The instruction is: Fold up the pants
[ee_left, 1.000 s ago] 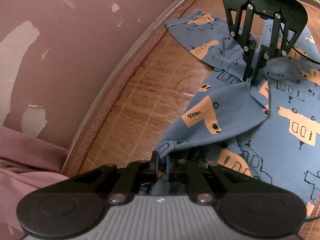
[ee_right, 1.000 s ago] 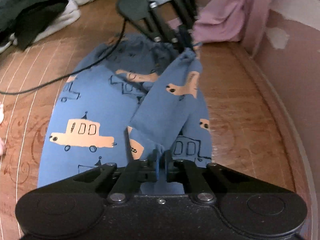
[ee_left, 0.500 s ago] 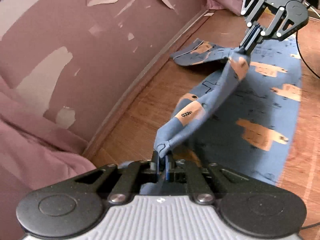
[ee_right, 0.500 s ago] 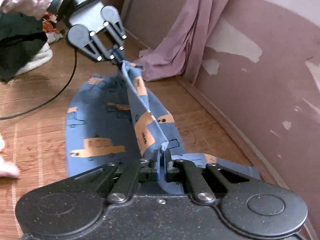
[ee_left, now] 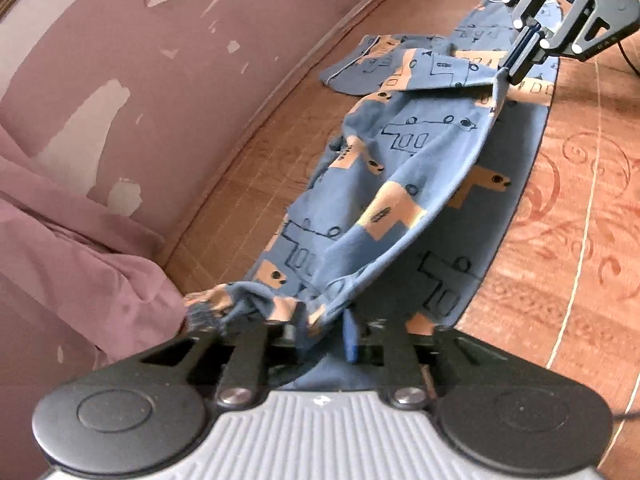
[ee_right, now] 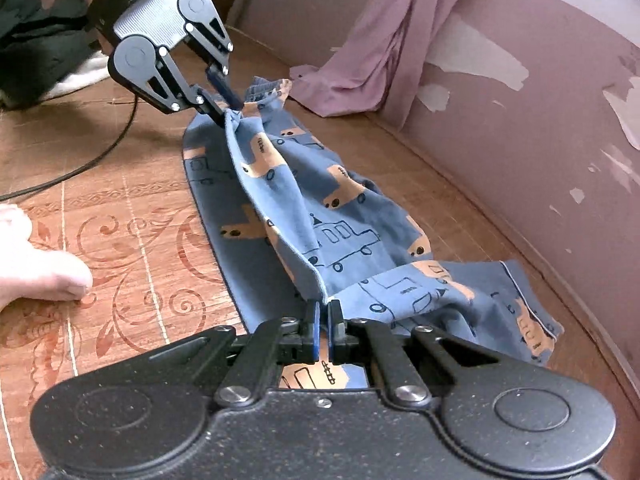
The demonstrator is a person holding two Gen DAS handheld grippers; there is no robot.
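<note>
Pants [ee_left: 404, 184]: blue, printed with orange vehicles; spread lengthwise on the patterned floor [ee_left: 580, 208] beside the peeling wall [ee_left: 120, 60].
Lower layer: one leg lies flat on the floor, nearest the open room.
Upper layer: the other leg is held up by its long edge and sags between the two grippers, partly over the flat leg; its far cuff lies rumpled toward the wall.
Left gripper [ee_left: 320, 336]: jaws appear slightly parted, with fabric bunched between them at the waist end; the grip looks loose.
Right gripper [ee_right: 323, 332]: jaws nearly together, pinching the fabric edge at the leg end.
Surroundings: pink curtain [ee_right: 380, 40] touching the waistband corner; black cable [ee_right: 100, 156] on the floor, clear of the pants; a bare foot [ee_right: 36, 268] beside the cloth.
Progress: early, in my judgement. The leg-over-leg fold is under way but not laid down.
Remaining: lay the lifted leg flush, smooth the rumpled cuff, then fold end to end.
</note>
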